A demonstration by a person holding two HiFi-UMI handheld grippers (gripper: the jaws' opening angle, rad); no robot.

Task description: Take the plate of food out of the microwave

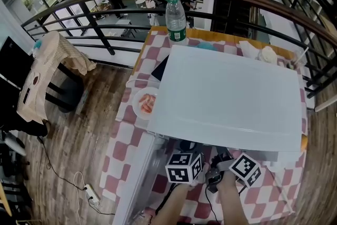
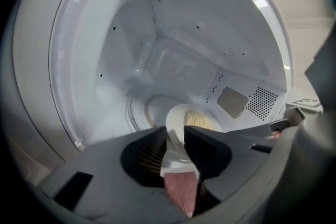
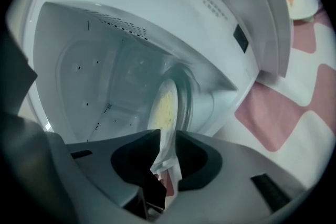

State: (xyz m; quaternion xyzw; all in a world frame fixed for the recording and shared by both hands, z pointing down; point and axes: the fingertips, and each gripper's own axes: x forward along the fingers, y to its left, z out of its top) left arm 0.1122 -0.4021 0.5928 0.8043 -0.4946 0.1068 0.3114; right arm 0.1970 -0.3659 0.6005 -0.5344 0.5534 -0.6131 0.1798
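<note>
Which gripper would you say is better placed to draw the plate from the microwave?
Right, marginally: the right gripper holds the plate edge-on between its jaws; the left gripper grips the rim too.

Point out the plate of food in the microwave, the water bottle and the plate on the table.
plate of food (image 3: 169, 132): right gripper view, white rim below food.
water bottle (image 1: 176, 17): head view, clear body.
plate on the table (image 1: 137, 105): head view, bare left rim.

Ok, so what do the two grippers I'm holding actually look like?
The left gripper and right gripper match: grey moulded shells, each with two curved jaws and dark ribbed pads inside. Each carries a cube of black-and-white square markers. A dark cable trails back from them. No sleeves show.
</note>
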